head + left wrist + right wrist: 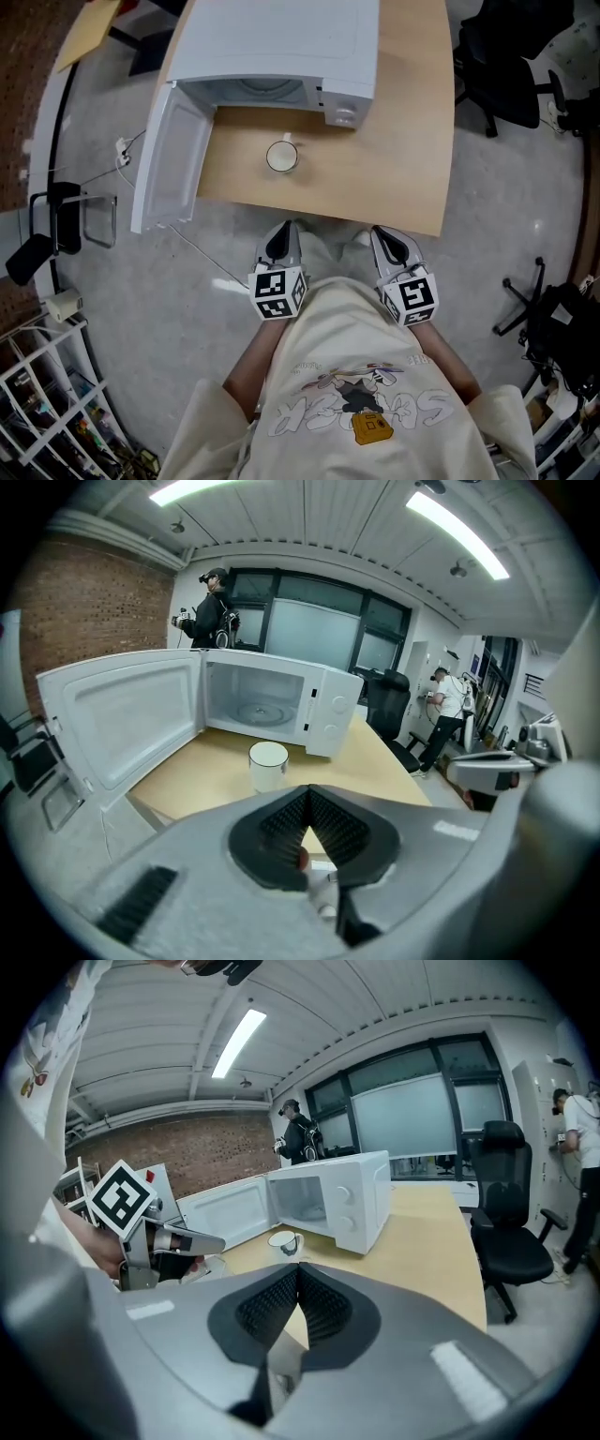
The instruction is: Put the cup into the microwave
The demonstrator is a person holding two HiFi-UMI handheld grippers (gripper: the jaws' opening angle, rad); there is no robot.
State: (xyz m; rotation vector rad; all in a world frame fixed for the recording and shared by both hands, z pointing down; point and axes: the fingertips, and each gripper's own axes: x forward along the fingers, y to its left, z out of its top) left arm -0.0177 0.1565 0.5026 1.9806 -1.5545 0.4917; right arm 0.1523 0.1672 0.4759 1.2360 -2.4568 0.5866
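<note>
Standing upright, the cup (281, 157) points its handle toward the microwave (281, 42)

A light wooden desk (412, 141) stands on a grey floor (525, 234). A black office chair (511, 66) sits beyond its right edge. Brown cardboard (89, 33) lies off its far left corner. A white wire rack (47, 403) stands well off its near left corner.
</note>
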